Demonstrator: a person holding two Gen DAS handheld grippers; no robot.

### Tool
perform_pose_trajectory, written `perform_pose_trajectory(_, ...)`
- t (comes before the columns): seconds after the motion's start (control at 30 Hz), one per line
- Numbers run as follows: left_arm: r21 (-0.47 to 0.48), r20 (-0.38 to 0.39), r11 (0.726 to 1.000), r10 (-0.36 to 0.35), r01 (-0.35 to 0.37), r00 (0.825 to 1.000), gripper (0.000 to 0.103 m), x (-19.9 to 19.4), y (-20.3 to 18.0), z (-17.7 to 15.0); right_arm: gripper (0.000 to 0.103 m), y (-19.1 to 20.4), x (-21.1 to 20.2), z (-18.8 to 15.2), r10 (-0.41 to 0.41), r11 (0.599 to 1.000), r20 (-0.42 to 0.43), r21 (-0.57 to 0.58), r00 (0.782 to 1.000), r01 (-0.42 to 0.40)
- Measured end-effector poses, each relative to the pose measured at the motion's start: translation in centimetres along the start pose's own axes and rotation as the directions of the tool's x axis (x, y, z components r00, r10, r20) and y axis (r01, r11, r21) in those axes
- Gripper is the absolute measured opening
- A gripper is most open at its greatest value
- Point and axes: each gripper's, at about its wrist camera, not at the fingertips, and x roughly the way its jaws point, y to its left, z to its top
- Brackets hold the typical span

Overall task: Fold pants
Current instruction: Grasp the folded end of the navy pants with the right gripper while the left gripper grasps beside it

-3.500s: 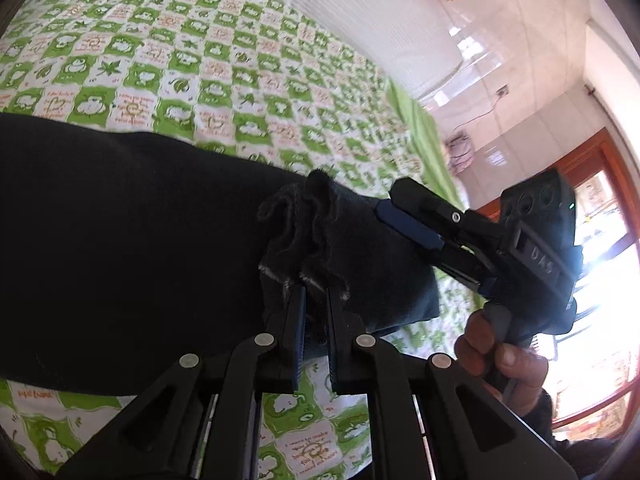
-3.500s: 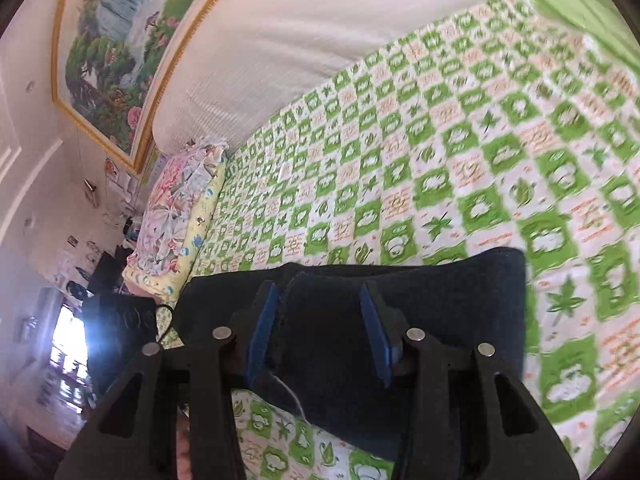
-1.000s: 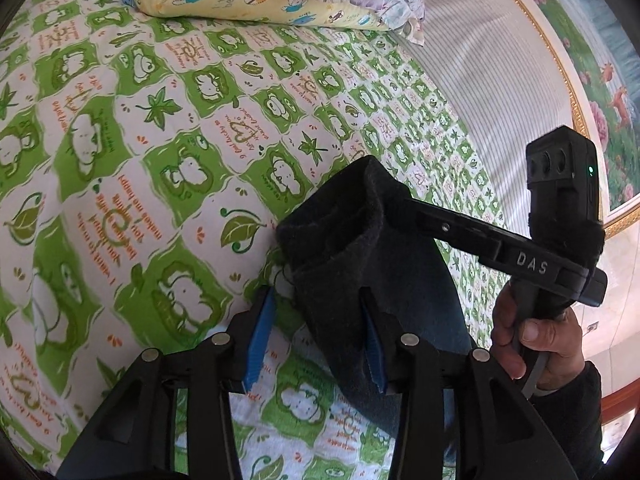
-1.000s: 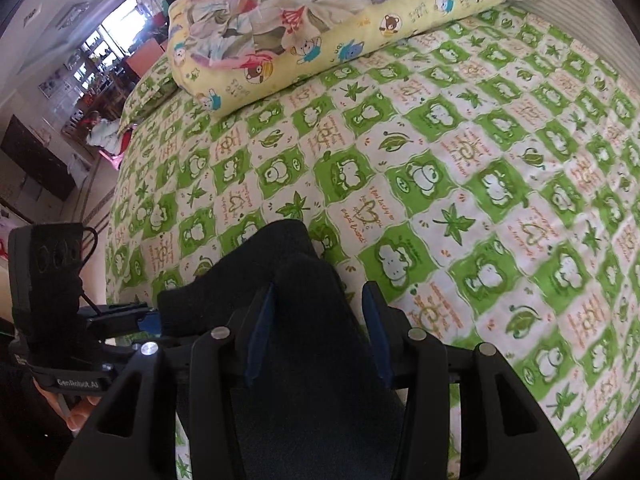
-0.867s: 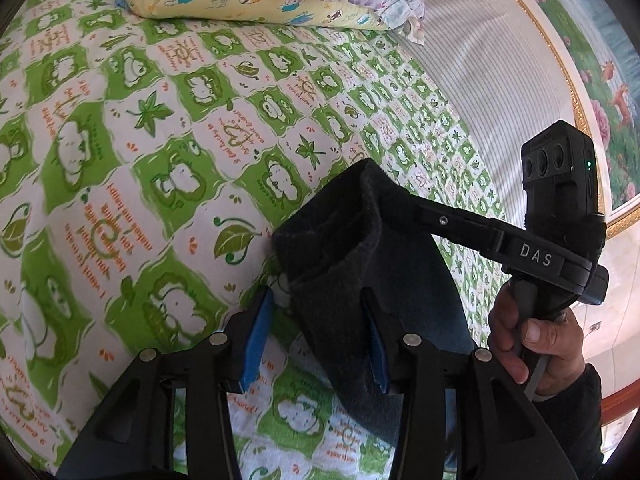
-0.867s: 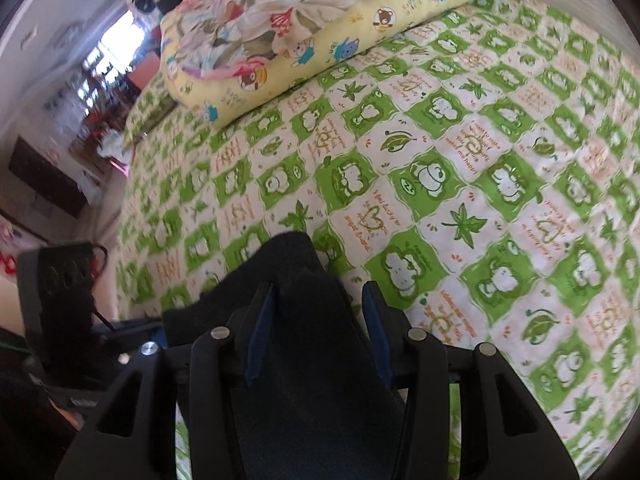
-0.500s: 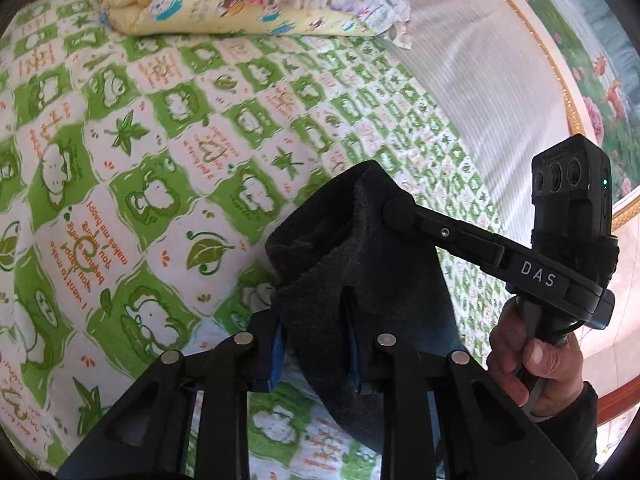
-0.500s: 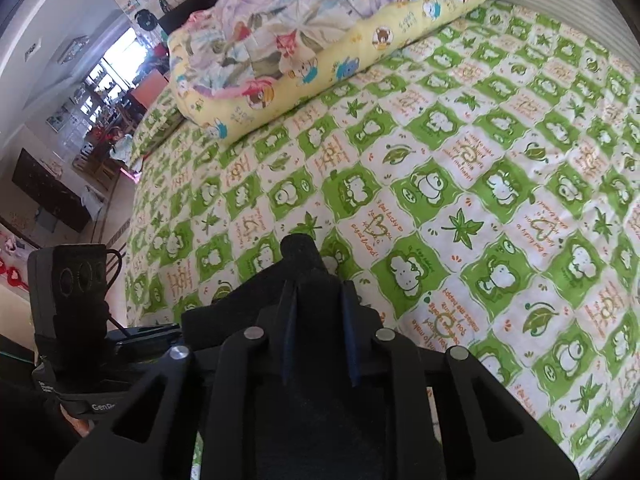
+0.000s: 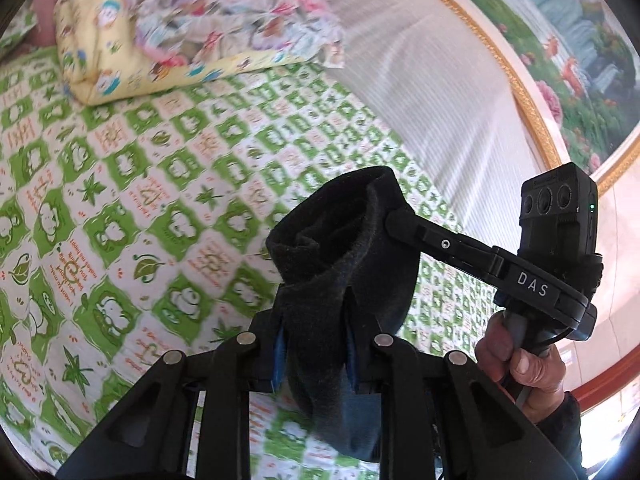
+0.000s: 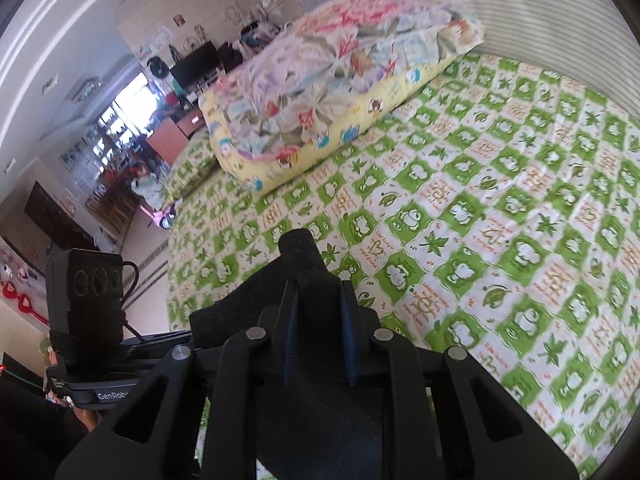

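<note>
The dark folded pants point(image 9: 340, 248) hang bunched between both grippers, held up off the green-and-white frog-print bedspread point(image 9: 120, 184). My left gripper point(image 9: 314, 320) is shut on the pants' near edge. My right gripper point(image 9: 396, 218) comes in from the right and is clamped on the same bundle's upper right edge. In the right wrist view my right gripper point(image 10: 316, 296) is shut on the pants point(image 10: 300, 256), and the left gripper's body point(image 10: 92, 292) shows at lower left. The lower part of the pants is hidden behind the fingers.
A yellow cartoon-print pillow with a floral quilt on it point(image 9: 168, 36) lies at the head of the bed; it also shows in the right wrist view point(image 10: 328, 80). A white striped headboard point(image 9: 432, 92) and a framed painting point(image 9: 560, 40) stand behind. The bed edge and room floor point(image 10: 152, 248) are at left.
Both grippers have closed from open onto the pants bundle and lifted it higher above the bedspread; the view has tilted up toward the pillow and headboard.
</note>
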Motion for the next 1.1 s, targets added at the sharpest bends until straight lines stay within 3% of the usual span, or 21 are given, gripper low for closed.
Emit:
perform_pose_trajectory(0.7, 0.123, -0.002, 0.992, -0.027, 0.027, 1.0, 0.021, -1.2, -5.8, -2.1, 0.02, -0.5, -7.5, -3.4, -0.007, 0.998, 0.113, 0.065, 0.994, 0.0)
perform_pose_trajectory(1.1, 0.208, -0.052, 0.973, -0.087, 0.096, 0.995, 0.021, -0.7, -11.3, -4.7, 0.019, -2.2, -12.9, -7.0, -0.045, 0.992, 0.175, 0.124, 0.984, 0.023)
